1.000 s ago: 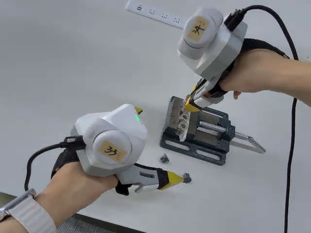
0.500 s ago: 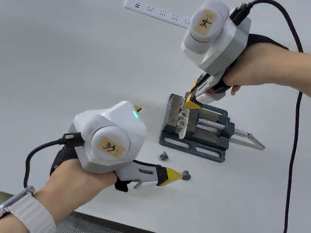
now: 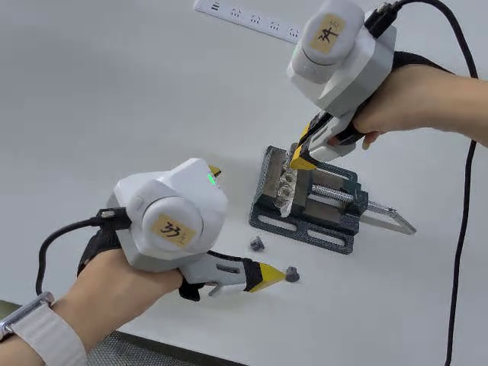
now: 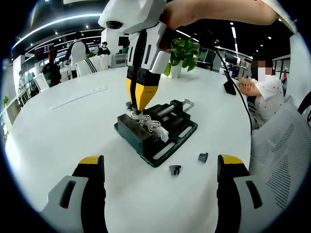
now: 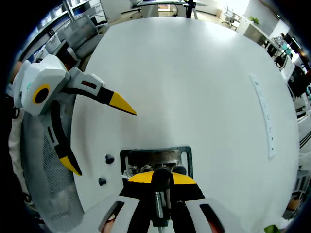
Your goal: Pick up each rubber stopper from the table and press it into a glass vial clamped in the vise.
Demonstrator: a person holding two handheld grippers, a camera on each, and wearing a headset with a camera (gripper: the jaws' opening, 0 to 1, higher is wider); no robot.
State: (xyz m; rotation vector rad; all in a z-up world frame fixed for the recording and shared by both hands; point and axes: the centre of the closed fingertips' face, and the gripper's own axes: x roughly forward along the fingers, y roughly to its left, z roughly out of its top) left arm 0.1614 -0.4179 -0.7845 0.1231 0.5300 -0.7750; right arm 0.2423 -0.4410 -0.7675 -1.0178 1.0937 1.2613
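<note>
A dark vise (image 3: 308,216) (image 4: 171,138) (image 5: 155,154) stands mid-table and clamps a row of glass vials (image 3: 287,187) (image 4: 148,122). My right gripper (image 3: 299,162) (image 4: 141,101) (image 5: 161,177) points down onto the row's far end, its yellow tips closed on a dark rubber stopper. Two loose grey stoppers (image 3: 257,244) (image 3: 291,274) (image 4: 174,169) (image 4: 203,157) lie in front of the vise. My left gripper (image 3: 248,223) (image 4: 159,160) (image 5: 103,141) hovers low beside them, wide open and holding nothing, with one fingertip (image 3: 274,276) close to the nearer stopper.
A white power strip (image 3: 252,19) (image 5: 265,116) lies at the table's far side. The vise handle (image 3: 393,221) sticks out to the right. A black cable (image 3: 460,229) hangs from the right gripper. People sit and stand beyond the table edge (image 4: 262,97).
The right gripper has tipped slightly more upright over the vials and kept its tips on the row. The left gripper and the loose stoppers have stayed put.
</note>
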